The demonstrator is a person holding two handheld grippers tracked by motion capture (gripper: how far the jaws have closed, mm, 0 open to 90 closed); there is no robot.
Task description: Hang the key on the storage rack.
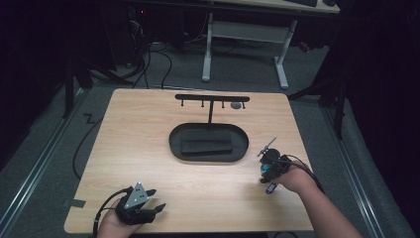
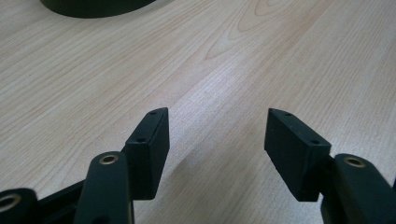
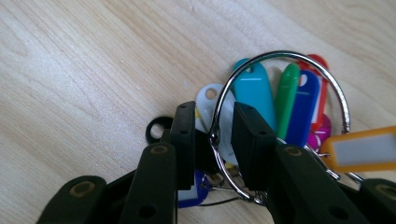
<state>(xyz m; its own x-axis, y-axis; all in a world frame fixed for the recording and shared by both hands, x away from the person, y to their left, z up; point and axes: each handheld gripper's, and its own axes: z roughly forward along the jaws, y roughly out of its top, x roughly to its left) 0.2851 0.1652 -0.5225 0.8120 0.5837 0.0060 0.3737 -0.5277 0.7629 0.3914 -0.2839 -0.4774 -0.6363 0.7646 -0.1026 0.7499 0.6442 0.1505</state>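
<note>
At the near edge of the bench [image 1: 148, 148], the left gripper [image 1: 148, 208] was seen resting with its jaws spread wide and nothing between them, bare wood ahead of it. Toward the right side, the right gripper [image 3: 214, 135] was held over a key ring [image 3: 336, 98] strung with coloured plastic tags [image 3: 254, 95]. The wire of the ring was caught between the narrowed jaws, though whether the pads were already pressed firmly against it could not be told. The ring was seen standing nearly upright between the jaws, its loop arching up and away from them, with the tags fanned on the bench beyond. Farther off, at the middle of the bench, a dark oval tray [image 1: 173, 141] was set, and behind it a hook rack [image 1: 212, 97], which the right hand was judged far nearer than the left.
</note>
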